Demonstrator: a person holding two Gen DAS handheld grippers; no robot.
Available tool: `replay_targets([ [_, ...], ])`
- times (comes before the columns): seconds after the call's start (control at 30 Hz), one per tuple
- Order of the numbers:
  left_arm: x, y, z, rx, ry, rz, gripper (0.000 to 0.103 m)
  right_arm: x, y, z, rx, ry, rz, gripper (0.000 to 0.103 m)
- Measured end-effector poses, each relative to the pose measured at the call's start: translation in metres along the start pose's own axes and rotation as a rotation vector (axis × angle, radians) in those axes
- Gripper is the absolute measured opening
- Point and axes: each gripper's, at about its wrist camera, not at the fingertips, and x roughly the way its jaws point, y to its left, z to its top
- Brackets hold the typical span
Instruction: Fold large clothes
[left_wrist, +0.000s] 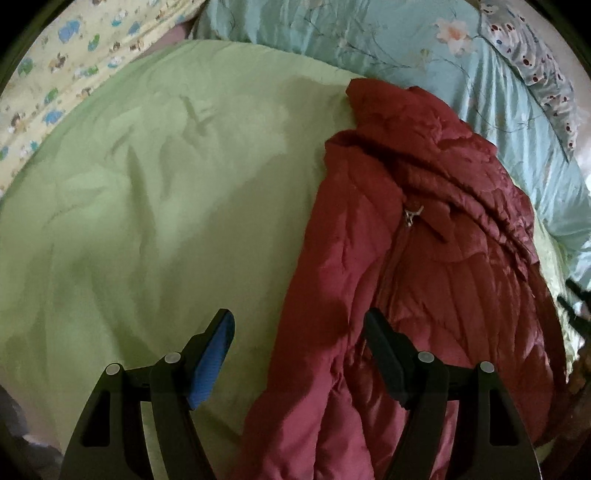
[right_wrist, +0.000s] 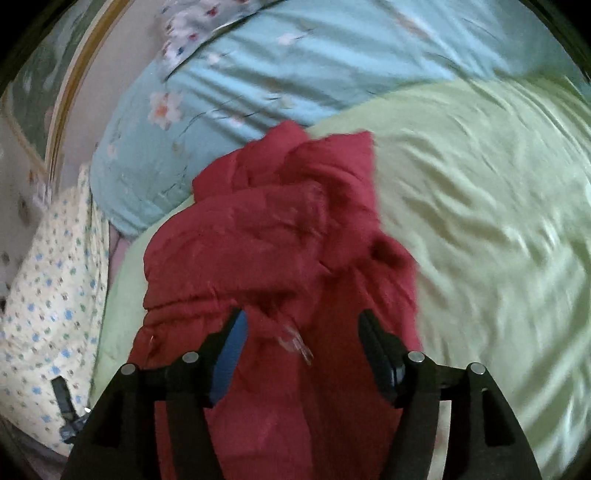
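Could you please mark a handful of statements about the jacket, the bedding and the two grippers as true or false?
1. The red padded jacket lies on a green sheet. True.
2. The left gripper is clamped on the jacket. False: its jaws stand open, with nothing held between them.
3. A light blue floral quilt lies beyond the jacket. True.
4. The jacket is already folded into a neat rectangle. False: it lies rumpled and bunched.
5. The right gripper is open over the jacket. True.
6. The jacket has no zipper. False: a metal zipper pull shows near its collar.
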Motion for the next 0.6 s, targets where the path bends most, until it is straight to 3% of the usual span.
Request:
replay_targets([
  [0.23,0.007,0.000,-0.007,0.035,0.023,-0.046,0.072,-0.045,-0.047,-0.051,0.220,-0.043,0.008,0.066],
  [0.33,0.009,-0.002,-0.010,0.052,0.036,-0.068,0.072,-0.055,-0.040,-0.065,0.214,-0.026,0.049,0.067],
  [0.47,0.008,0.002,-0.018,0.070,0.044,-0.084,0.073,-0.051,-0.021,-0.088,0.117,0.047,-0.122,0.068],
  [0.6,0.004,0.013,-0.026,0.070,0.049,-0.119,0.073,-0.047,-0.017,-0.112,0.081,0.147,-0.176,0.067],
])
